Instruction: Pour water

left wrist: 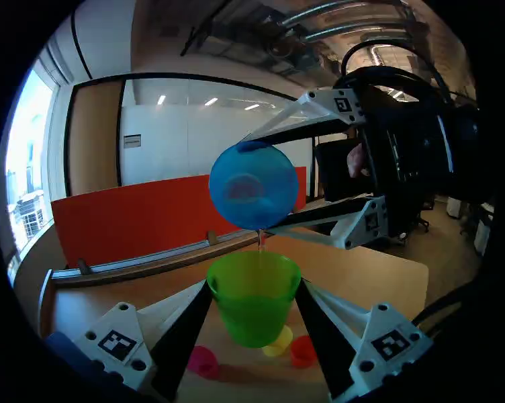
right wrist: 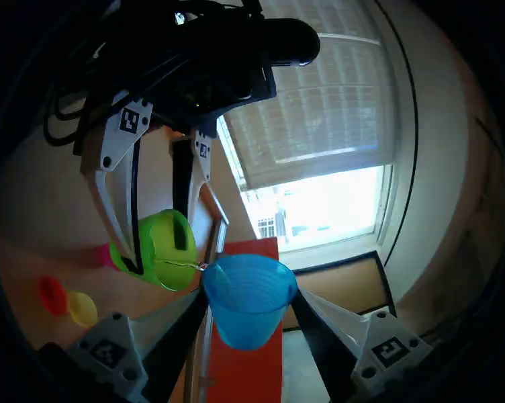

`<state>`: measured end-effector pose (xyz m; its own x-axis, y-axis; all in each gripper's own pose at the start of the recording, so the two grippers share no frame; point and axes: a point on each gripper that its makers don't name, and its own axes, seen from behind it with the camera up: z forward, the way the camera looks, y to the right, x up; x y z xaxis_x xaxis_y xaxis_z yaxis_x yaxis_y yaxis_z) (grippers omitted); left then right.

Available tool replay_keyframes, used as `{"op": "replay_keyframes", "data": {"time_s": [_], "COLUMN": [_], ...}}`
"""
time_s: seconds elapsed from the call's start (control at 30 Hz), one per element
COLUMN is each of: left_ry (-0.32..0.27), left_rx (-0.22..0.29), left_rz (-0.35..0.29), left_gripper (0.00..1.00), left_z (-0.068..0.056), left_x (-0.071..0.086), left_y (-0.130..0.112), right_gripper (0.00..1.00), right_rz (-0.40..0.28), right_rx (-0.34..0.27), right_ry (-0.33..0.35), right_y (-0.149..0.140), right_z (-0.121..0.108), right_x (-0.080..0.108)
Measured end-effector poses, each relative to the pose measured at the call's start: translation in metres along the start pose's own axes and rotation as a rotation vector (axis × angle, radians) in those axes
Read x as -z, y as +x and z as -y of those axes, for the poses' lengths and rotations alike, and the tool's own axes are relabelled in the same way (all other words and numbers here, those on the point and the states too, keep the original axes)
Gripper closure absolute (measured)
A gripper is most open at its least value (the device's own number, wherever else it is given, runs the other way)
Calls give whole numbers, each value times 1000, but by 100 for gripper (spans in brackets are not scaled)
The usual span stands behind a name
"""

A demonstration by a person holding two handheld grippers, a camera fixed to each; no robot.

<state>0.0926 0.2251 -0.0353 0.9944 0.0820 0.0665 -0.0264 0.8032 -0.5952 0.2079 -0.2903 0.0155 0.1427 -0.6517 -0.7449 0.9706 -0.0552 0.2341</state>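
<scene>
**Left gripper view.** A window (left wrist: 24,174) stood at the far left, and an orange partition (left wrist: 131,218) at centre left, behind the wooden table (left wrist: 360,275). At lower centre, the left gripper (left wrist: 252,295) had both fingers clamped on the sides of an upright green cup (left wrist: 252,309). Directly above, the right gripper (left wrist: 262,185) reached in from the upper right, its fingers pinching a tipped blue cup (left wrist: 252,181). A thin stream of water (left wrist: 260,240) ran from the blue cup's lip into the green cup. The two cups were near each other but apart. Along the bottom of the frame, a pink cup (left wrist: 202,359), a yellow cup (left wrist: 279,341) and a red cup (left wrist: 303,350) sat on the table.

**Right gripper view.** The three small cups lay at lower left. The green cup was left of centre, between the left gripper's fingers. The blue cup was at lower centre, gripped on both sides, with a bright window to its right.
</scene>
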Motion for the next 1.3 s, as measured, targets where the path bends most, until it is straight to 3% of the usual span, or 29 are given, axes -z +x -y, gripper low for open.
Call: {"op": "replay_keyframes", "data": {"time_s": [1.3], "left_ry": [7], "left_rx": [0], "left_rz": [-3], "left_gripper": [15], "left_z": [4], "left_x": [-1], "left_y": [1], "right_gripper": [9], "right_rz": [4], "right_rx": [87], "right_ry": [2], "right_y": [16], "right_z": [8], "right_x": [7]}}
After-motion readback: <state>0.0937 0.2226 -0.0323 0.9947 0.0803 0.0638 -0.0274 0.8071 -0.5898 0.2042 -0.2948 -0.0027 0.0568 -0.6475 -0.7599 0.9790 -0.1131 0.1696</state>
